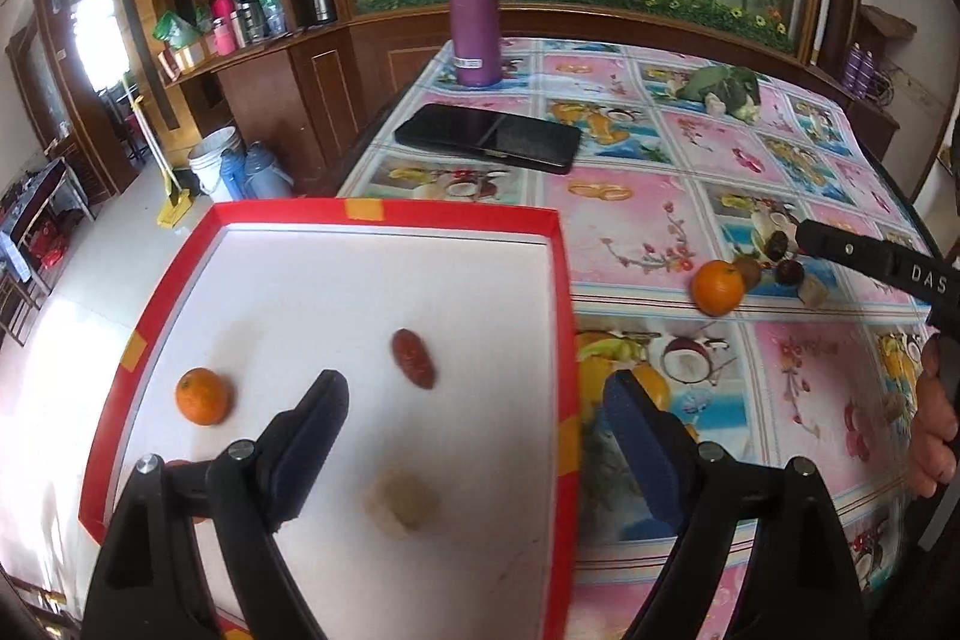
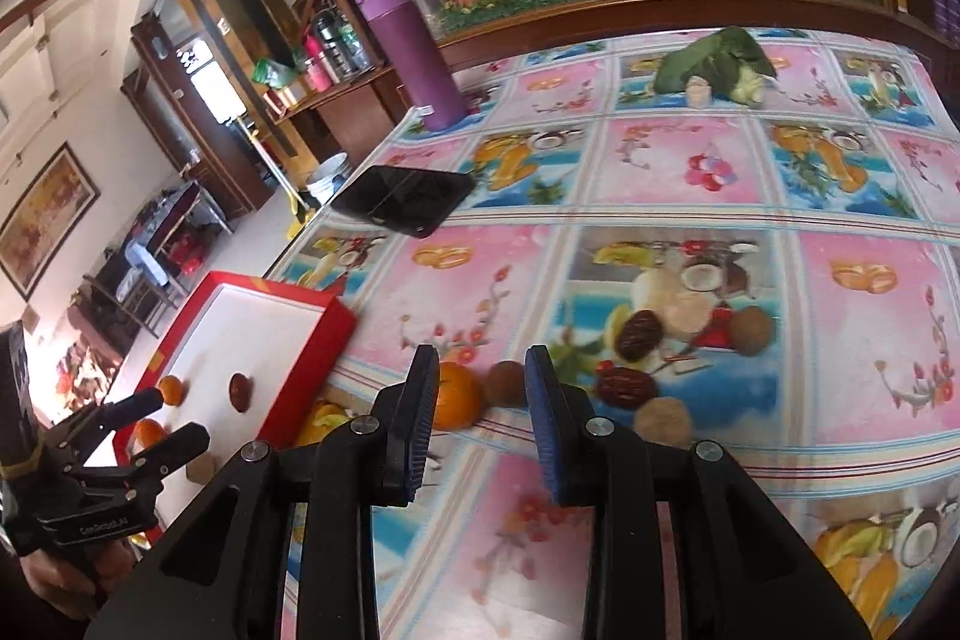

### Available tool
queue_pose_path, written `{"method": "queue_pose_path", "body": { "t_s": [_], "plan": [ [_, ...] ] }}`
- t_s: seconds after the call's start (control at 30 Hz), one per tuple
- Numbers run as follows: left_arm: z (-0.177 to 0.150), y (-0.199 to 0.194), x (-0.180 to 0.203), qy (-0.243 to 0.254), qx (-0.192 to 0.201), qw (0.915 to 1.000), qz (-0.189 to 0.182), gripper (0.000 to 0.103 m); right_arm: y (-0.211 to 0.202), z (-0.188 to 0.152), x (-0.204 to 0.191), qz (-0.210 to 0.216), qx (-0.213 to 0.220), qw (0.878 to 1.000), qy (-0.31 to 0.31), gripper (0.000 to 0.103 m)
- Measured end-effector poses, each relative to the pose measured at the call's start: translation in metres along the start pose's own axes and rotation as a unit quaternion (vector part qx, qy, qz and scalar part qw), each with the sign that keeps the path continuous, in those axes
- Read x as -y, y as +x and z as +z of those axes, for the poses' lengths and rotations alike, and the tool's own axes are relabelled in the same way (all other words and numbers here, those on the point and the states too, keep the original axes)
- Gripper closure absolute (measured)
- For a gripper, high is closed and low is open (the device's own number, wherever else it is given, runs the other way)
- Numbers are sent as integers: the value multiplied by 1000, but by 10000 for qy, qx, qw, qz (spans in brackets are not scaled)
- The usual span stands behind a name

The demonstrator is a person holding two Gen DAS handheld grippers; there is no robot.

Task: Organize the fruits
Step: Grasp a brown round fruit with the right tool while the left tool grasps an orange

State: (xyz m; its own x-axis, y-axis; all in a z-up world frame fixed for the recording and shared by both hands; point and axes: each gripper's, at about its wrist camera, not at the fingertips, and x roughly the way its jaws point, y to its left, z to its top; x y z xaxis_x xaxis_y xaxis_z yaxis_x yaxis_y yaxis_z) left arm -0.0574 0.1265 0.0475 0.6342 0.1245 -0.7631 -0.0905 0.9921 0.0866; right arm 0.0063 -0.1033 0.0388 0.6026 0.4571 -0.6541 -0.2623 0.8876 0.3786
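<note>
Legible markings: white letters "DAS" on the black body of the right hand-held gripper (image 1: 804,235), cut off at the picture edge. Small print resembling "CenRobot.AI" on the left hand-held gripper (image 2: 171,421). White label on the purple bottle (image 1: 472,7): unreadable.

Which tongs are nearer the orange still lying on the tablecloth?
Right. The right tongs hover just short of the orange, jaws apart and empty. The left tongs hang open over the red tray, well off to its side.

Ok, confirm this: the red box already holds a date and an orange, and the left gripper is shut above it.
Not shut: the left gripper is open above the red box, as the left wrist view shows. The date and orange are inside.
</note>
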Motion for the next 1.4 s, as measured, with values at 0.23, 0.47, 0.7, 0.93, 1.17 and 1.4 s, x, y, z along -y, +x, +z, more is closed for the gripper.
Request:
{"method": "queue_pose_path", "body": {
  "t_s": [0.23, 0.47, 0.7, 0.93, 1.17, 1.4],
  "plan": [
    [10, 8, 62, 693, 3, 9975, -144, 14, -22, 4, 53, -669, 83, 9977, 43, 74],
    [18, 35, 100, 914, -140, 9953, -276, 14, -4, 4, 86, -1091, -249, 9937, -4, 74],
    [22, 51, 108, 777, -261, 9958, -401, 14, 10, 3, 76, -1175, -382, 9918, -325, 74],
    [27, 62, 108, 597, -379, 9957, -591, 14, 19, 5, 73, -1307, -411, 9895, -456, 74],
    [29, 72, 112, 511, -453, 9951, -711, 14, 26, 6, 69, -1464, -353, 9869, -583, 74],
    [32, 80, 116, 445, -508, 9935, -913, 31, 27, 7, 67, -1464, -343, 9868, -597, 81]
  ]
}}
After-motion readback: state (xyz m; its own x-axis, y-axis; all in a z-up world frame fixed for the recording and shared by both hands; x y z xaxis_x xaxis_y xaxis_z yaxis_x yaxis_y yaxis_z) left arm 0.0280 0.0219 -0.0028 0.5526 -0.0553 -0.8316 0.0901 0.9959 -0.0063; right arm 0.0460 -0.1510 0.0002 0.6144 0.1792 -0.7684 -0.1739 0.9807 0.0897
